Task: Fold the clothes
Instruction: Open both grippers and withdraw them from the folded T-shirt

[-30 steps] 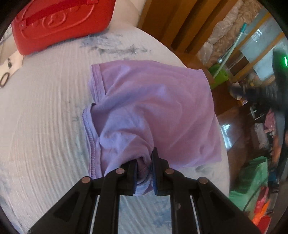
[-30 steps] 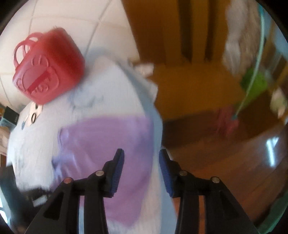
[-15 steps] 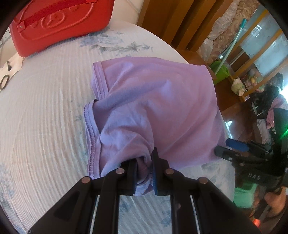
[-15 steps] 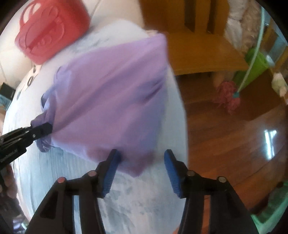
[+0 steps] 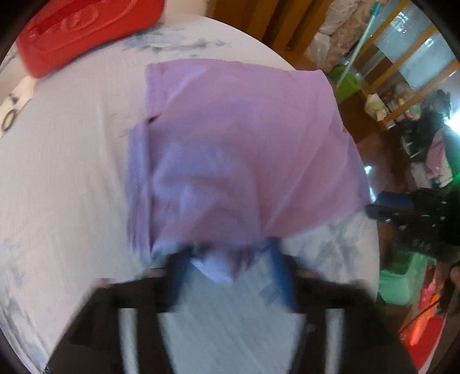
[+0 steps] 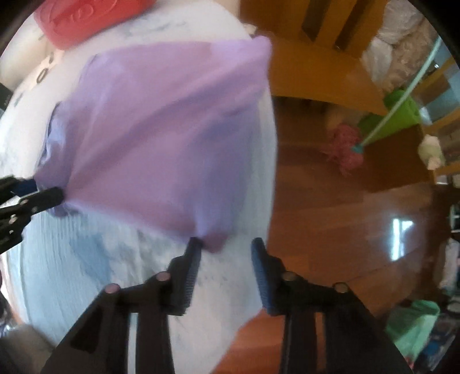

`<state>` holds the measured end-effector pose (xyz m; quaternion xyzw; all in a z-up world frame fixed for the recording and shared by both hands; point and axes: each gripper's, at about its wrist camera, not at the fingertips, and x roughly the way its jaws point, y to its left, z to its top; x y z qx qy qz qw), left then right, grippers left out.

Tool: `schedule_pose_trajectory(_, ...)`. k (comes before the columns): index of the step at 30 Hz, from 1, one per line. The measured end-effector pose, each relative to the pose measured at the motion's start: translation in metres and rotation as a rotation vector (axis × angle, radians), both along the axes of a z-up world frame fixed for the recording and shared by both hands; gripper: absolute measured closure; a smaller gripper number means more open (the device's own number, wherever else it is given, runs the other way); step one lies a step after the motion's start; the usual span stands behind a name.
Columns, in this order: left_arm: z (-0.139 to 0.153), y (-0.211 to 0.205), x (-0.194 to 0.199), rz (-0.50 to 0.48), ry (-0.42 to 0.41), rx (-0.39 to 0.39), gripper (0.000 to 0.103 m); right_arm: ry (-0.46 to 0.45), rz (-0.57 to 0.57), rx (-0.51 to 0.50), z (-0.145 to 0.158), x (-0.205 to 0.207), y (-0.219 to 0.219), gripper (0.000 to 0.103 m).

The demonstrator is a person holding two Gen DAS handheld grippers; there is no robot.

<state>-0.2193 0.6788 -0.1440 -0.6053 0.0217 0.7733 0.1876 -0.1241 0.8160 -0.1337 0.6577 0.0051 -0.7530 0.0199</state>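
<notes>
White bed (image 5: 57,187) with faint blue flowers on the sheet, and a shiny brown wood floor (image 6: 330,201) beside it. At the far end of the bed, a red bag (image 5: 80,26). Out past the bed, a green bucket (image 6: 402,112) on the floor with a long pole leaning over it.

In the middle of the bed, a purple shirt (image 5: 235,149), folded over into a rough square. Far edge flat on the sheet. Near side bunched and pulled up a little toward the two tools, with creases running out from both near corners. One far corner right at the bed's edge by the floor.

Left gripper (image 5: 233,270) at the shirt's near left corner. Very blurry in its own view. Blue pads spread apart, with a small tip of the shirt hanging down between them. Seen from the right view too, low at the side, tips right by that corner.

Right gripper (image 6: 225,259) at the other near corner, close to the bed's edge. Fingers wide apart. Shirt corner poking in between them and touching the left finger (image 6: 192,259), not squeezed. Also in the left view, dark and blurry, just beside the shirt.
</notes>
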Motion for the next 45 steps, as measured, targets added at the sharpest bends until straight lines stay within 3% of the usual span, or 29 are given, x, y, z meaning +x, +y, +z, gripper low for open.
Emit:
schedule_pose_trajectory(3,0.023,-0.01,0.017,-0.016,0.081,-0.053,0.013,0.079,-0.053,-0.119,0.019,0.02,0.004,0.056)
schedule_pose_trajectory(5,0.038,-0.013,0.026,-0.013,0.112,-0.056,0.012,0.134,-0.077,-0.145,0.031,0.03,0.002,0.038)
schedule_pose_trajectory(7,0.052,-0.016,0.031,-0.011,0.13,-0.064,0.012,0.204,-0.111,-0.164,0.044,0.043,-0.002,0.012)
schedule_pose_trajectory(9,0.067,-0.015,0.04,-0.026,0.166,-0.069,0.012,0.262,-0.141,-0.174,0.057,0.053,-0.008,0.006)
schedule_pose_trajectory(14,0.09,-0.006,0.054,-0.057,0.265,-0.049,0.012,0.34,-0.158,-0.168,0.074,0.065,-0.026,0.001)
schedule_pose_trajectory(25,0.094,-0.006,0.063,-0.048,0.236,0.06,0.012,0.409,-0.154,-0.175,0.099,0.079,-0.037,0.001)
schedule_pose_trajectory(31,0.1,-0.003,0.067,-0.048,0.284,0.017,0.012,0.394,-0.134,-0.161,0.097,0.075,-0.043,0.001)
schedule_pose_trajectory(45,0.101,-0.001,0.066,-0.046,0.312,-0.027,0.012,0.38,-0.116,-0.168,0.095,0.063,-0.043,0.001)
